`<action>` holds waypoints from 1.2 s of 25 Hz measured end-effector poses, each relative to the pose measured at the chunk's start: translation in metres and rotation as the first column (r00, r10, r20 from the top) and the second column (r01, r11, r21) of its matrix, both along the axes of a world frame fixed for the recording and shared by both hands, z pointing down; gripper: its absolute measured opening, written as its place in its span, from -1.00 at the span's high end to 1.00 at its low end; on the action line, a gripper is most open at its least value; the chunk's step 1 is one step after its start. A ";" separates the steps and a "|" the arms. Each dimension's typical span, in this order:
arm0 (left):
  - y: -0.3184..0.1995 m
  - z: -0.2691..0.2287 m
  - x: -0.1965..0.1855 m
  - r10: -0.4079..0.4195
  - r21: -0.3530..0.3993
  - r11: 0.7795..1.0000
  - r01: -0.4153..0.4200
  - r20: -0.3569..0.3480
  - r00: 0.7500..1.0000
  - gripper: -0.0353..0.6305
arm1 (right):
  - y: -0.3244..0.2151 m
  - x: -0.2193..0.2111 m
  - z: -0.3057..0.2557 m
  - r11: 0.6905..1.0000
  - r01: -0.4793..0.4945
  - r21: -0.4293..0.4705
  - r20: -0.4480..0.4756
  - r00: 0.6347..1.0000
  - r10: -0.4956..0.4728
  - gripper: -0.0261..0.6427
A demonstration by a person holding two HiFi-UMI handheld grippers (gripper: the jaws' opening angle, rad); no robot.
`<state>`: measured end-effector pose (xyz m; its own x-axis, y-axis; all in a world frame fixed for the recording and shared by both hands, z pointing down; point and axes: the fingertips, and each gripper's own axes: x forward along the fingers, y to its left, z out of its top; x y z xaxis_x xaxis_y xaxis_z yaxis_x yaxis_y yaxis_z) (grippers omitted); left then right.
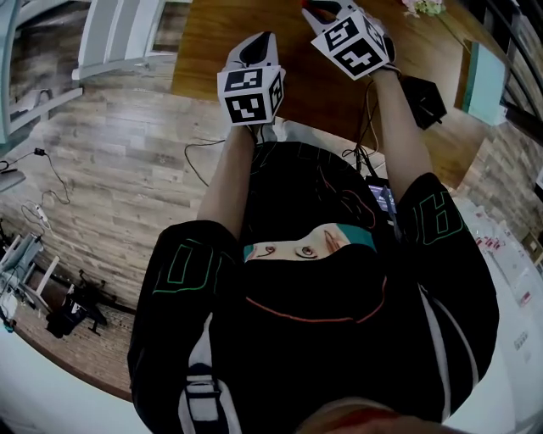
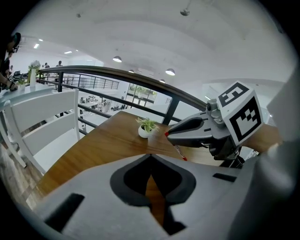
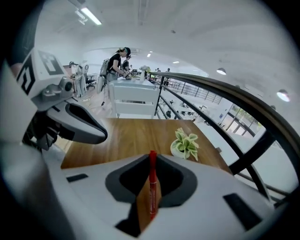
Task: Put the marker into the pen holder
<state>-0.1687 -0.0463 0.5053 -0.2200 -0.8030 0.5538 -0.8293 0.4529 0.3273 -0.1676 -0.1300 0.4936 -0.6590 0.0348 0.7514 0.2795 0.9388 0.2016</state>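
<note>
A red marker (image 3: 152,187) stands clamped between the jaws of my right gripper (image 3: 152,161), its cap end poking out past the tips. In the left gripper view the same marker (image 2: 180,152) hangs below the right gripper (image 2: 187,129). My left gripper (image 2: 151,163) is shut with nothing in it. In the head view both grippers are held out side by side over the wooden table (image 1: 212,51), the left gripper (image 1: 254,47) a little nearer than the right gripper (image 1: 327,10). No pen holder shows in any view.
A small white pot with a green plant (image 3: 184,144) stands on the table near its far edge, also visible as the plant (image 2: 146,127). A black object (image 1: 424,97) lies on the table at the right. A white bench (image 1: 119,34) stands left of the table; a railing (image 2: 140,79) runs behind.
</note>
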 end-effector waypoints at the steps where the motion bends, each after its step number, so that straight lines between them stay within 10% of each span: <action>1: -0.001 -0.002 0.002 0.003 0.002 1.000 -0.003 0.003 1.000 0.88 | -0.001 0.003 -0.005 1.000 -0.016 -0.009 0.019 1.000 0.017 0.78; 13: -0.033 -0.023 0.042 0.109 0.031 0.993 -0.110 0.044 0.993 0.88 | -0.026 0.053 -0.061 0.956 -0.244 -0.161 0.236 0.931 0.277 0.77; 30: -0.091 -0.053 0.124 0.283 0.077 0.954 -0.291 0.103 0.954 0.88 | -0.078 0.168 -0.134 0.816 -0.428 -0.388 0.423 0.704 0.570 0.77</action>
